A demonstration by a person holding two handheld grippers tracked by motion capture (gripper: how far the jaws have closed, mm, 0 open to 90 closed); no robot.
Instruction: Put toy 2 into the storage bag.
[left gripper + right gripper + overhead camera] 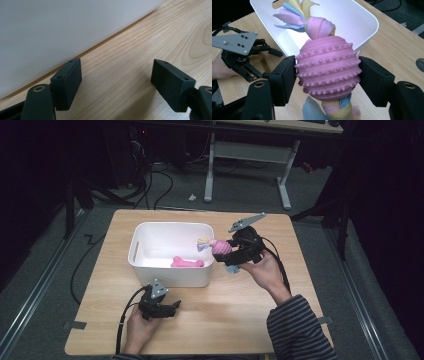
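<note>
Already pinched in the right tongs (231, 251), the pink knobbed ball toy (327, 67) hangs at the white bin's (150, 231) three-o'clock rim, fabric tails running twelve-to-six, while the spread left tongs (170, 308) rest on the tabletop (240, 320) at its six.

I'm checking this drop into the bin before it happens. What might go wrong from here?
1. The right hand-held gripper clamps only the pink nubbed ball; it hangs at the white bin rim, so its fabric tails may snag there.
2. Released now, the ball might land on the table.
</note>
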